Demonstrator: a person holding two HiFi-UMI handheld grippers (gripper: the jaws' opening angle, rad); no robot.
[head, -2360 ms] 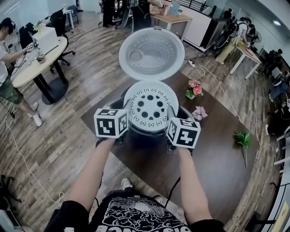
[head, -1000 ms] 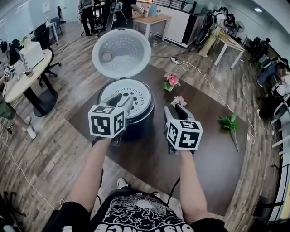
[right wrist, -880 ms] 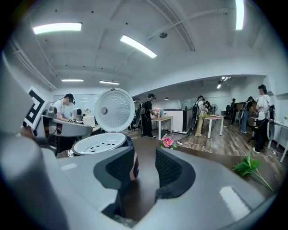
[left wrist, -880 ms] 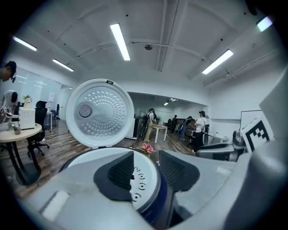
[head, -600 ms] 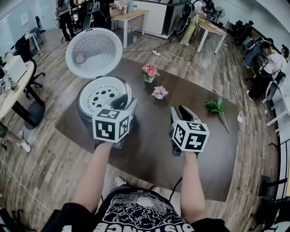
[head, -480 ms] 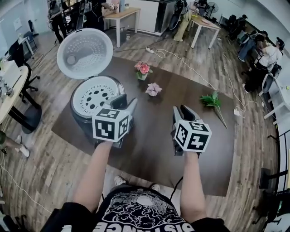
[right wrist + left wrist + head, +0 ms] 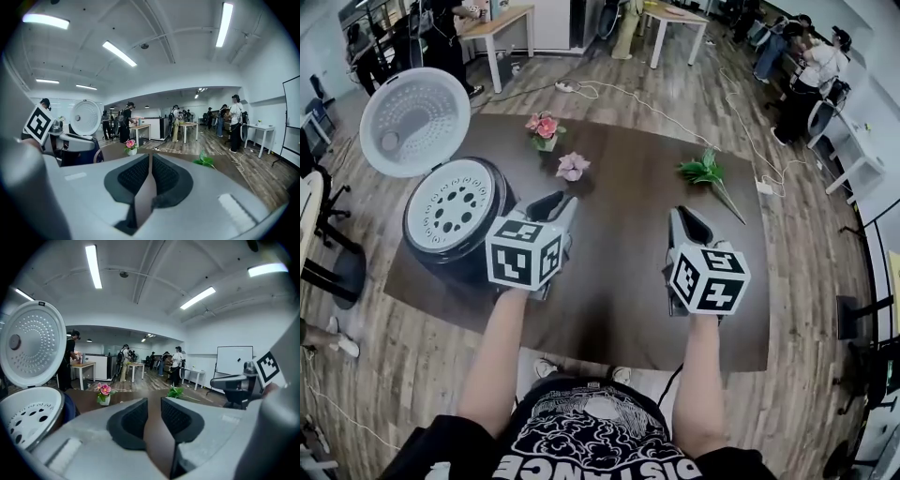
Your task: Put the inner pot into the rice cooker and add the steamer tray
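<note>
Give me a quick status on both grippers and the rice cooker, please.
Both grippers empty, jaws closing: left gripper narrow gap, right gripper nearly together. Steamer tray seated in rice cooker, lid open. Nothing in the way.

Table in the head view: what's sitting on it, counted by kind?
rice cooker: 1
steamer tray: 1
pink flowers: 2
green sprig: 1
Total: 5
</note>
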